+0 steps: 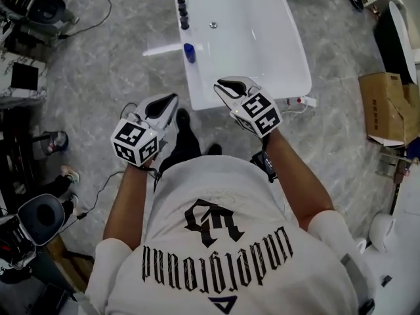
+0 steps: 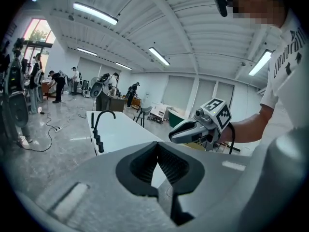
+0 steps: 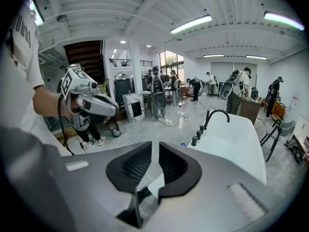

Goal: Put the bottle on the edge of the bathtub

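Observation:
A small blue bottle (image 1: 189, 52) stands on the left rim of the white bathtub (image 1: 298, 77), just this side of the black faucet (image 1: 182, 5). Both grippers hang in the air short of the tub's near end, away from the bottle. My left gripper (image 1: 172, 98) is to the left over the floor, its jaws shut and empty (image 2: 157, 146). My right gripper (image 1: 221, 84) is above the tub's near rim; a narrow gap shows between its pads (image 3: 155, 149), with nothing in it. In the right gripper view only the bottle's blue top (image 3: 183, 144) shows over the jaw.
A cardboard box (image 1: 384, 107) lies on the floor to the right, and a power strip (image 1: 298, 101) by the tub's near right corner. Cables and equipment (image 1: 33, 8) line the left side. Several people (image 3: 241, 93) stand in the far room.

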The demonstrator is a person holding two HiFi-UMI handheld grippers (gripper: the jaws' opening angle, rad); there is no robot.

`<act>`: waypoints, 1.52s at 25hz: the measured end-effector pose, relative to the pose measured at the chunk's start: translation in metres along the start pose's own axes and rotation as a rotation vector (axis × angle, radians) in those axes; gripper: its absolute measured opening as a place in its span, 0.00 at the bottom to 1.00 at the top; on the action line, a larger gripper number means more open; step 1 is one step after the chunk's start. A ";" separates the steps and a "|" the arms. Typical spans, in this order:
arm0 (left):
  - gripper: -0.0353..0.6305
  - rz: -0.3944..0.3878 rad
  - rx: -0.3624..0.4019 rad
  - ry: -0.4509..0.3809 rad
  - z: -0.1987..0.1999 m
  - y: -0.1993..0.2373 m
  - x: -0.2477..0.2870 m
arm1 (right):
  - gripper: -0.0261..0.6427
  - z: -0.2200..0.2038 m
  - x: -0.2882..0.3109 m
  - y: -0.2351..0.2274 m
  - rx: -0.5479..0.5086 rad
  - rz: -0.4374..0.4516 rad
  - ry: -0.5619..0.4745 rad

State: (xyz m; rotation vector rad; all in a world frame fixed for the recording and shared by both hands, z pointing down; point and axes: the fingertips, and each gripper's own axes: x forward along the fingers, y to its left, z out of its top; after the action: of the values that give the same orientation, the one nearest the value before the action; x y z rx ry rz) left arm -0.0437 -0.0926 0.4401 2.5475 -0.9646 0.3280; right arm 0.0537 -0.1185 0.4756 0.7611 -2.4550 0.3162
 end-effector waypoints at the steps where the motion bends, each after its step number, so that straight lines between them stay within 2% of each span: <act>1: 0.06 0.002 0.010 -0.006 0.006 -0.008 -0.003 | 0.10 0.004 -0.008 0.002 -0.003 0.000 -0.011; 6: 0.06 -0.003 0.051 -0.028 0.025 -0.048 -0.013 | 0.08 0.018 -0.048 0.011 -0.031 -0.003 -0.057; 9: 0.06 0.005 0.054 -0.048 0.024 -0.061 -0.019 | 0.07 0.019 -0.064 0.019 -0.045 -0.009 -0.078; 14: 0.06 0.069 0.075 -0.131 0.034 -0.074 -0.032 | 0.04 0.014 -0.089 0.030 -0.071 -0.011 -0.101; 20: 0.06 0.130 0.082 -0.170 0.040 -0.094 -0.053 | 0.04 0.016 -0.114 0.043 -0.098 -0.006 -0.136; 24: 0.06 0.145 0.077 -0.168 0.040 -0.102 -0.080 | 0.04 0.029 -0.119 0.063 -0.097 0.010 -0.159; 30: 0.06 0.156 0.070 -0.152 0.044 -0.090 -0.126 | 0.04 0.060 -0.104 0.092 -0.093 0.022 -0.180; 38: 0.06 0.093 0.085 -0.134 0.027 -0.086 -0.182 | 0.04 0.070 -0.086 0.148 -0.056 -0.004 -0.177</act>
State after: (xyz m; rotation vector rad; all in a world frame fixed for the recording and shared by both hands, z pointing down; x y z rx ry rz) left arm -0.1172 0.0604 0.3285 2.6346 -1.1440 0.2316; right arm -0.0025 0.0145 0.3610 0.7998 -2.6155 0.1847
